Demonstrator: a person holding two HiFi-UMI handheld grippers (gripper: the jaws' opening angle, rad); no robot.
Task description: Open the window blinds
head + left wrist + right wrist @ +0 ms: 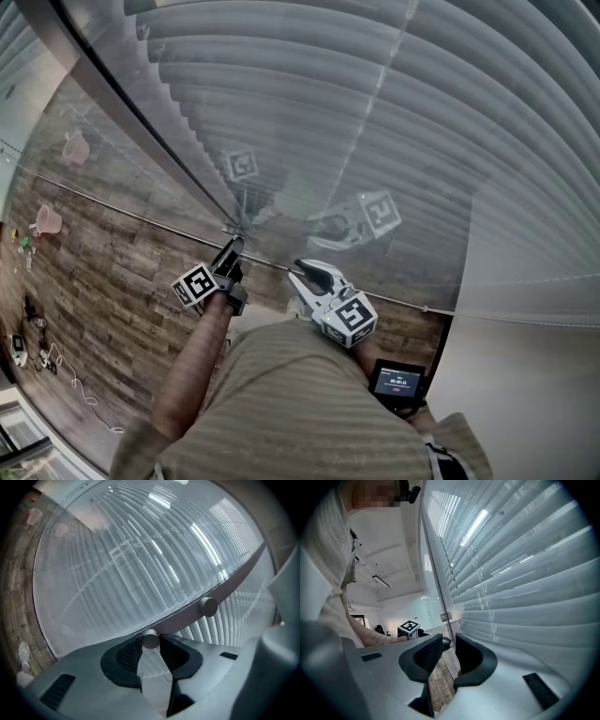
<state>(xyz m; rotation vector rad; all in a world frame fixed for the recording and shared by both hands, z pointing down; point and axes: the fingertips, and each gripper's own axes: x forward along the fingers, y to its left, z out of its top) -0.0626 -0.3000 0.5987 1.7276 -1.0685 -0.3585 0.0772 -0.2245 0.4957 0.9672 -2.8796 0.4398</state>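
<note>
Left gripper view: left gripper [151, 645] is clamped on a small round knob [150, 640] at the dark frame bar [234, 581]. A second knob [208, 606] sits further along the bar, up to the gripper's right. Window blinds [140, 559] fill the glass just beyond the jaws. Right gripper [449, 649] is near, on the left gripper's right side. Its jaws are apart with the pads on nothing, and it faces the same pane.

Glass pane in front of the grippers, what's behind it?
Behind the glass pane hang horizontal blind slats, with thin cords running down across them. The slats cover whatever lies beyond.
</note>
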